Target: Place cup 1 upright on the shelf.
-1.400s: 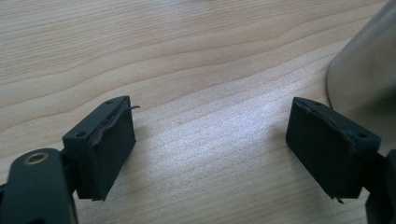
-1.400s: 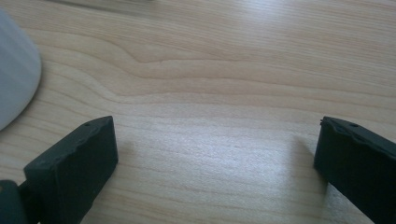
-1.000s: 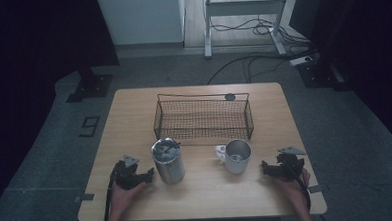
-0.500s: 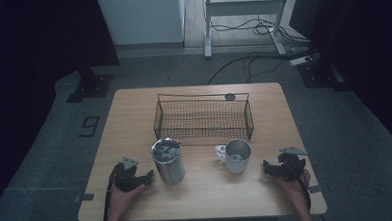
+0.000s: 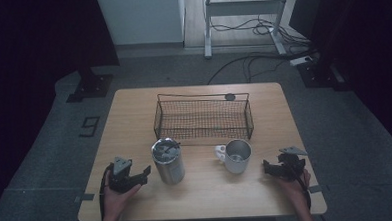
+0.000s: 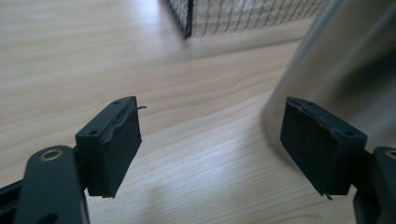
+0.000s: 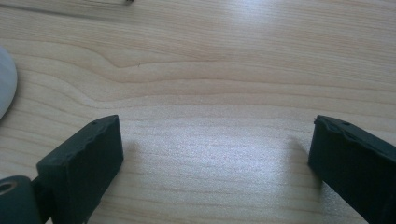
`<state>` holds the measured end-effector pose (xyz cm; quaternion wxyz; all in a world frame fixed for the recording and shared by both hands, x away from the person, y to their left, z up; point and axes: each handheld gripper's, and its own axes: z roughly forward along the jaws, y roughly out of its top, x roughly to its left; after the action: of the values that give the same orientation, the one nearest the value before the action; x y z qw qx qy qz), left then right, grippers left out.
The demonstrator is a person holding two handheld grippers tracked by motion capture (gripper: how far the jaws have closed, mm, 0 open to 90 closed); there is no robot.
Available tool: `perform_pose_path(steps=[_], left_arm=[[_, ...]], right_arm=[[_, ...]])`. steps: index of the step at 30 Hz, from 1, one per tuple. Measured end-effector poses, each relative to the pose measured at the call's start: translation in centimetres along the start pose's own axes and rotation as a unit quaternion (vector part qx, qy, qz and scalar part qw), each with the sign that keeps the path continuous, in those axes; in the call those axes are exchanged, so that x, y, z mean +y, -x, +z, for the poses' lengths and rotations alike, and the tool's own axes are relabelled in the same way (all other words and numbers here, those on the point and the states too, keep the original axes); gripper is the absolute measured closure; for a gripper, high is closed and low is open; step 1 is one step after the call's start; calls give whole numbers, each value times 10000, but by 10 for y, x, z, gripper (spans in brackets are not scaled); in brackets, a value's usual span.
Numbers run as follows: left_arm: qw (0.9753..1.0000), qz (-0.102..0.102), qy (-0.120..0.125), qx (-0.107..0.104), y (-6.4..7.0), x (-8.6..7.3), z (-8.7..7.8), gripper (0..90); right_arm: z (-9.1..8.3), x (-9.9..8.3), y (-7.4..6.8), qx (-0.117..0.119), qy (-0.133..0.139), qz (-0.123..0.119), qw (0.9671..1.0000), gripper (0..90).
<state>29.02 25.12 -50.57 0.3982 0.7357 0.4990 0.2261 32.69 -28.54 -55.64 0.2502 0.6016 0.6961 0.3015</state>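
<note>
**High view: both grippers parked at the near edge, reach not yet begun**

High view coverage places the left gripper (image 5: 145,170) on the wooden tabletop (image 5: 134,113), just beside a tall steel tumbler (image 5: 168,161) that stands upright with a dark lid on top. The right gripper (image 5: 266,167) is rested near the right front corner, close to a steel mug (image 5: 237,155) whose white handle is turned to the left. A black wire basket (image 5: 203,119) is set behind both vessels, apart from them and apparently empty.

From the left gripper view, the fingers (image 6: 114,142) are seen spread wide apart, nothing between them; the tumbler's curved wall (image 6: 336,70) is found right beside the far finger, though contact cannot be confirmed. In the right gripper view the fingers (image 7: 86,161) are likewise held well apart over bare wood, with only a pale sliver of the mug (image 7: 5,86) at the left edge.

The step in hand is judged to be the approach, with no grasp made. Placement of the vessels into the basket seems likely to be intended. For the next move, the left gripper would need to be shifted sideways so that the tumbler's wall is centred between the fingers before closure; the smooth round steel calls for a firm, level grip low enough that tipping is avoided.
</note>
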Motion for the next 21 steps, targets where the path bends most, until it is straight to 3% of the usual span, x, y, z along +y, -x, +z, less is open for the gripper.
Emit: perform_pose_path(steps=[12,21], left_arm=[[9988,-46,221,-437,11,10,-21,191],[9980,73,113,-612,23,11,-26,164]], right_arm=[[-1,-1,0,-8,24,4,10000,42],[-1,0,0,-13,25,14,10000,45]])
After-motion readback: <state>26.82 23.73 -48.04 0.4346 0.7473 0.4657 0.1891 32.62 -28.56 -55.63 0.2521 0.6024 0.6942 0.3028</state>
